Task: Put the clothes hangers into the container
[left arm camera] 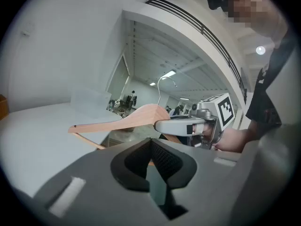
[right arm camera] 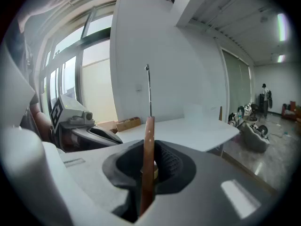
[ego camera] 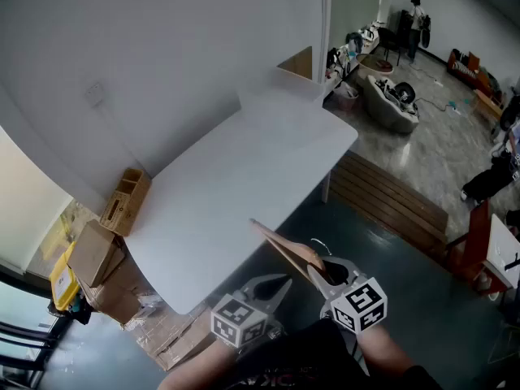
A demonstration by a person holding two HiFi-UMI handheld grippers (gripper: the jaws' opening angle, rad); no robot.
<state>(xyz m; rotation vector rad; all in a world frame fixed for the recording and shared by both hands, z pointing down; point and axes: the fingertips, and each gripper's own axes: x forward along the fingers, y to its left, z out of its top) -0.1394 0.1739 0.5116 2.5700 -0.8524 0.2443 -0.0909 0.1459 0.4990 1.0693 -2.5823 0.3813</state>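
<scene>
Now R gripper (right arm camera: 151, 160) pinches hanger (right arm camera: 148, 133) by wood arm, hook up, ready for container (ego camera: 278, 100) at far end of table (ego camera: 203, 205); L gripper (left arm camera: 153, 163) slightly spread, empty.

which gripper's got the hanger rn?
The right gripper: its jaws pinch the wooden hanger edge-on. The left gripper has its jaws apart with nothing between them.

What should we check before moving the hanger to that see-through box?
1. Wooden hanger clamped in the right hand-held gripper: ok.
2. Left hand-held gripper empty, jaws slightly apart: ok.
3. Clear container in sight at the table's far end: ok.
4. White table free of things between hanger and container: ok.
5. Room left inside the container: cannot tell.
</scene>
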